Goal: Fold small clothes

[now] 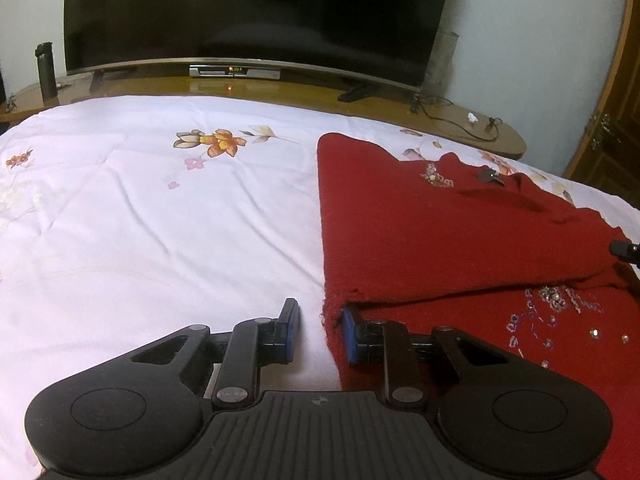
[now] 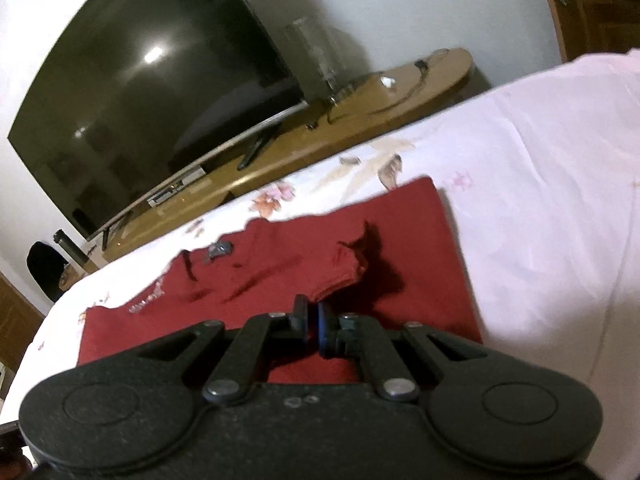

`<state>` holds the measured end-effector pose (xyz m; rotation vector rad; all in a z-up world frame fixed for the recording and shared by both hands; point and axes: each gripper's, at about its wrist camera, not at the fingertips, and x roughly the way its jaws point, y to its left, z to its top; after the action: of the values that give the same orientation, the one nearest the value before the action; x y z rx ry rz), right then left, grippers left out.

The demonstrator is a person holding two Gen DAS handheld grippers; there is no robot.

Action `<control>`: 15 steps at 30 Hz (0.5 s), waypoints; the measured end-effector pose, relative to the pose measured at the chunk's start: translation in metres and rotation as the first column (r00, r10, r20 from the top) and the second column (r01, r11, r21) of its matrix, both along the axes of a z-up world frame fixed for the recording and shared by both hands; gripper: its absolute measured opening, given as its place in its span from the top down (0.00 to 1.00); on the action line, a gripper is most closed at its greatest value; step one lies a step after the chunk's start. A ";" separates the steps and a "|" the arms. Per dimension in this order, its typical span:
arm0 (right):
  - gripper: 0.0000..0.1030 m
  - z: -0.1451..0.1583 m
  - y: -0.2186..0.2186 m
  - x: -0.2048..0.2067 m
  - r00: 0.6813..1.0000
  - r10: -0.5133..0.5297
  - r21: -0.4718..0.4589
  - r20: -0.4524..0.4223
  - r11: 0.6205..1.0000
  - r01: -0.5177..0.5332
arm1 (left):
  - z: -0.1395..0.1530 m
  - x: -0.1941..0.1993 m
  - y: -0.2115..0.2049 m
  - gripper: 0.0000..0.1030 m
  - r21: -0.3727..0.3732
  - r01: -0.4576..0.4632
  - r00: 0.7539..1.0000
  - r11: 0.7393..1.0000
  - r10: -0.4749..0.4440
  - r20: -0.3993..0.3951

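Note:
A dark red knitted garment (image 1: 440, 240) with bead embroidery lies on the bed's white floral sheet (image 1: 160, 220), its upper layer folded over. My left gripper (image 1: 319, 326) sits at the garment's near left edge. Its jaws stand a little apart, the right finger (image 1: 350, 334) tucked under the fold, cloth edge and bare sheet between them. In the right wrist view my right gripper (image 2: 313, 316) is shut on a raised edge of the red garment (image 2: 400, 240). The tip of that gripper (image 1: 624, 249) shows at the right edge of the left wrist view.
A large dark television (image 1: 256, 12) stands on a wooden console (image 1: 280, 90) beyond the bed. On the console are a set-top box (image 1: 234, 71), a dark bottle (image 1: 45, 72) at the left and a cable (image 1: 460, 118) at the right. A wooden door (image 1: 616, 120) is far right.

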<state>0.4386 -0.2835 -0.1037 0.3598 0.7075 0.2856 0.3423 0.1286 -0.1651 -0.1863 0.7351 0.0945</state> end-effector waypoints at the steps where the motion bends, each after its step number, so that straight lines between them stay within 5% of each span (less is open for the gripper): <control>1: 0.94 -0.001 -0.002 -0.001 1.000 -0.006 0.007 -0.002 1.000 0.006 | 0.000 0.000 0.000 0.78 0.001 0.000 1.000 1.000 0.000 0.000; 9: 0.94 -0.017 -0.009 -0.002 0.998 -0.036 0.007 -0.043 0.999 0.036 | 0.001 0.000 -0.003 0.76 0.037 0.013 1.000 0.999 -0.013 0.003; 12: 0.84 -0.011 -0.014 -0.006 0.998 -0.050 0.003 -0.031 0.999 0.051 | 0.005 -0.010 -0.001 0.55 0.064 0.016 1.000 0.998 -0.017 0.020; 15: 0.82 0.000 -0.024 -0.011 0.998 -0.065 -0.013 0.006 0.998 0.065 | 0.016 -0.021 0.008 0.52 0.058 0.011 0.996 0.998 -0.016 0.085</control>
<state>0.4272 -0.3071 -0.1042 0.3683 0.6902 0.2205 0.3210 0.1365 -0.1489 -0.1298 0.6476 0.0936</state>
